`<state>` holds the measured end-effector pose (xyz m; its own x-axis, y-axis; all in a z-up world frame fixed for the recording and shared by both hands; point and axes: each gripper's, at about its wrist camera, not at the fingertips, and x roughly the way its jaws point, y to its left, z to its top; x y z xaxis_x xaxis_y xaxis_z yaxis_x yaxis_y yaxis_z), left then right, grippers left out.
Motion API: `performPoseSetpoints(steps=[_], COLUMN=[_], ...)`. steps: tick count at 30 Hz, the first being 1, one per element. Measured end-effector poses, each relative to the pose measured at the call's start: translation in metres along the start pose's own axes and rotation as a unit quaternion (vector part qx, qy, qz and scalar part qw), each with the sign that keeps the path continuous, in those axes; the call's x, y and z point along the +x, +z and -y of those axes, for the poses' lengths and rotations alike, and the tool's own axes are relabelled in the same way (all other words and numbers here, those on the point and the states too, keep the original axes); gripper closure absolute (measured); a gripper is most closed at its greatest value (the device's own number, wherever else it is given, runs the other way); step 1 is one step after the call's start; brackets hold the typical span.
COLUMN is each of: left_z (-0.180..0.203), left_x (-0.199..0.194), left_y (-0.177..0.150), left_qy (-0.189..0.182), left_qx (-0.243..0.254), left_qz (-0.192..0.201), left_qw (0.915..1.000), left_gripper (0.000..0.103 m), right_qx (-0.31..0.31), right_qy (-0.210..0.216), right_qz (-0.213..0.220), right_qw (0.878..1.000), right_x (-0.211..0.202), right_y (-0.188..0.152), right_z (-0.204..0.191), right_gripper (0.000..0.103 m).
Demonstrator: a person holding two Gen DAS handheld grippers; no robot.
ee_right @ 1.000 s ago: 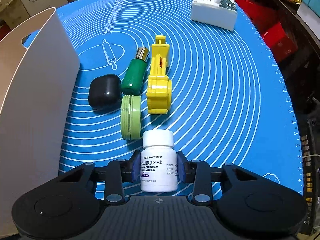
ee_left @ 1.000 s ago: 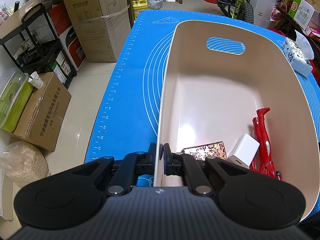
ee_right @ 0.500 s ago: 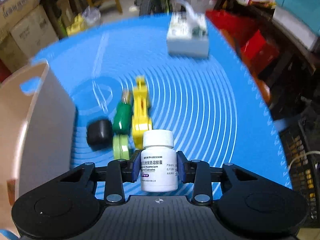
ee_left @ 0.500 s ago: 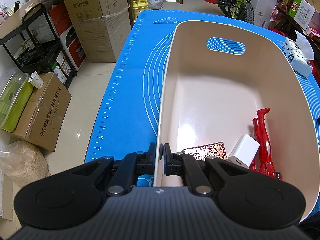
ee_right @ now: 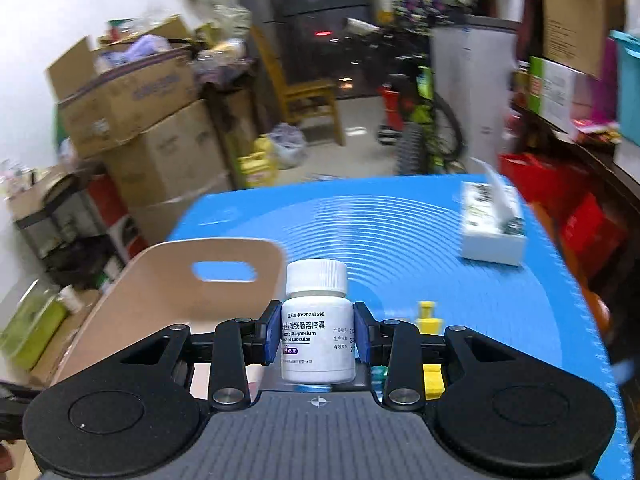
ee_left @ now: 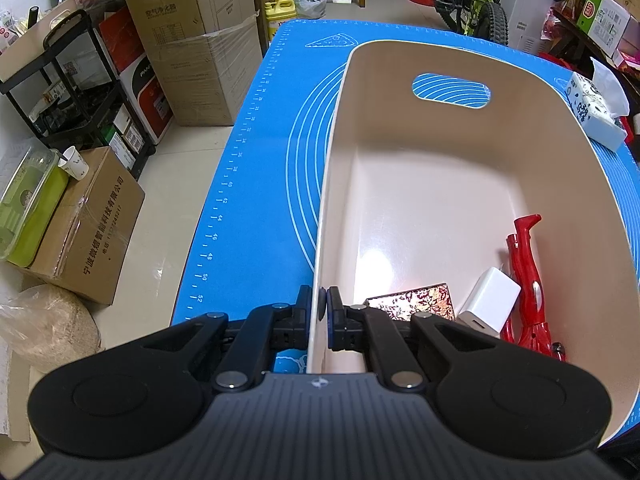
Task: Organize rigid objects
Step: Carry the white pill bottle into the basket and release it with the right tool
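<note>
My left gripper [ee_left: 319, 311] is shut on the near left rim of a cream bin [ee_left: 332, 168] that stands on the blue mat [ee_left: 256, 184]. In the bin lie a patterned box [ee_left: 412, 307], a white charger [ee_left: 489, 296] and a red clip [ee_left: 528, 276]. My right gripper [ee_right: 318, 334] is shut on a white pill bottle [ee_right: 318, 332] and holds it upright, high above the mat [ee_right: 460, 280], right of the bin [ee_right: 180, 292]. A yellow clip [ee_right: 429, 318] shows partly behind the right finger.
A tissue box [ee_right: 490, 224] sits at the mat's far right; it also shows in the left wrist view [ee_left: 596, 112]. Cardboard boxes [ee_left: 200, 52], a black shelf [ee_left: 76, 92] and a bicycle [ee_left: 476, 4] stand on the floor around the table.
My right gripper has lifted the pill bottle up off the mat and tilted level, so the room now fills the view. My left gripper has not moved.
</note>
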<state>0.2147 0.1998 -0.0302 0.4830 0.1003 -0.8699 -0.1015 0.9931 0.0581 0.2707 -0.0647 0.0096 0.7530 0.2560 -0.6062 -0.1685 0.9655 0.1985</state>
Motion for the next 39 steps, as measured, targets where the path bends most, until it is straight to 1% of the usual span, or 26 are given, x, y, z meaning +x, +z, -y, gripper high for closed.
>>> performPoseSetpoints(steps=[7, 10, 16, 20, 21, 24, 27, 28, 29, 30, 34, 39], left_z=[0.0, 0.0, 0.0, 0.0, 0.0, 0.001, 0.001, 0.001, 0.001, 0.002, 0.002, 0.002], left_x=[0.0, 0.0, 0.0, 0.0, 0.0, 0.001, 0.001, 0.001, 0.001, 0.001, 0.001, 0.001], left_y=[0.0, 0.0, 0.0, 0.0, 0.0, 0.0, 0.0, 0.0, 0.0, 0.0, 0.0, 0.0], left_qy=[0.001, 0.002, 0.002, 0.002, 0.003, 0.003, 0.004, 0.004, 0.004, 0.004, 0.005, 0.005], left_qx=[0.002, 0.002, 0.003, 0.004, 0.004, 0.004, 0.005, 0.005, 0.005, 0.005, 0.005, 0.005], left_qz=[0.001, 0.001, 0.001, 0.002, 0.001, 0.001, 0.002, 0.002, 0.002, 0.001, 0.001, 0.002], left_qw=[1.0, 1.0, 1.0, 1.0, 1.0, 1.0, 1.0, 1.0, 1.0, 1.0, 1.0, 1.0], left_gripper=[0.094, 0.094, 0.094, 0.094, 0.094, 0.094, 0.094, 0.094, 0.094, 0.094, 0.094, 0.094], right_qx=[-0.037, -0.053, -0.09, -0.118, -0.127, -0.169, -0.169, -0.165, -0.16, -0.156, -0.149, -0.13], right_qy=[0.035, 0.047, 0.056, 0.063, 0.063, 0.048, 0.049, 0.052, 0.055, 0.058, 0.07, 0.073], right_qz=[-0.029, -0.049, -0.071, -0.108, -0.113, -0.112, -0.114, -0.115, -0.117, -0.118, -0.123, -0.105], right_qw=[0.998, 0.996, 0.992, 0.985, 0.983, 0.978, 0.978, 0.978, 0.979, 0.979, 0.979, 0.983], right_x=[0.017, 0.022, 0.033, 0.044, 0.045, 0.044, 0.044, 0.043, 0.043, 0.043, 0.042, 0.032], right_y=[-0.006, -0.013, -0.027, -0.038, -0.042, -0.049, -0.047, -0.046, -0.045, -0.044, -0.04, -0.027], right_z=[-0.04, -0.055, -0.079, -0.092, -0.096, -0.107, -0.108, -0.107, -0.107, -0.105, -0.101, -0.089], right_gripper=[0.059, 0.059, 0.059, 0.059, 0.059, 0.059, 0.059, 0.057, 0.052, 0.051, 0.051, 0.051])
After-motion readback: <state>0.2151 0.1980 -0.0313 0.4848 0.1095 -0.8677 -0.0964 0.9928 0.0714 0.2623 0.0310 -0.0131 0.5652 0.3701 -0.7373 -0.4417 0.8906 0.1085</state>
